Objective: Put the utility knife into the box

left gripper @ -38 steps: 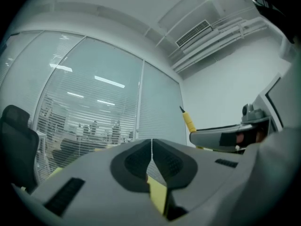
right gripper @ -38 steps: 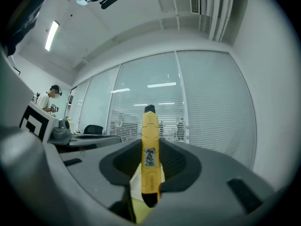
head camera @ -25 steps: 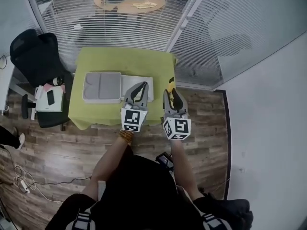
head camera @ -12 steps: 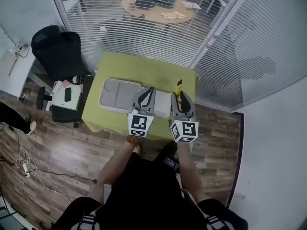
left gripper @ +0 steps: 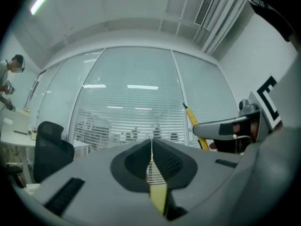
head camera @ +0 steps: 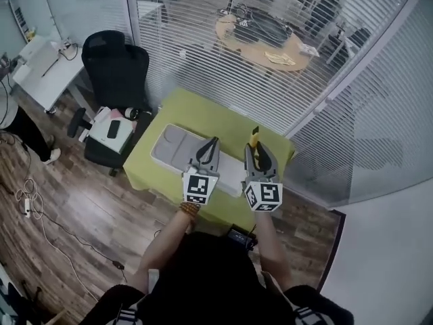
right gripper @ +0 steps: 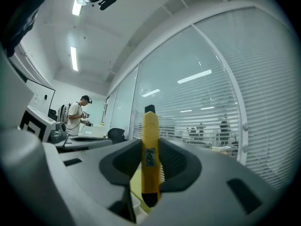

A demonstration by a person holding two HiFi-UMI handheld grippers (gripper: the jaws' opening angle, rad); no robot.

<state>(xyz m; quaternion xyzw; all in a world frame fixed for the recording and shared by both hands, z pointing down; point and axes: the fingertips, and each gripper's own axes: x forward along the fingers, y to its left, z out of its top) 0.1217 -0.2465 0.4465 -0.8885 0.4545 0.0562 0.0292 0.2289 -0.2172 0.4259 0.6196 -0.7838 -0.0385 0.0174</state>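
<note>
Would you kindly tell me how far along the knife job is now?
Done: the utility knife is picked up, clamped in the right gripper. In hand: it is held in the air, not yet at the grey box on the green table. Left: setting it inside the box.

A yellow utility knife (right gripper: 150, 154) with a black tip and a small dark label stands between the right gripper's (head camera: 255, 150) grey fingers (right gripper: 181, 166), whose inner pads are black. Beyond the fingers lies a lime-green tabletop (head camera: 210, 114), with a pale grey box (head camera: 172, 144) to their left. The grey left gripper (head camera: 211, 144), like the right, bears a white cube patterned with black squares.
</note>
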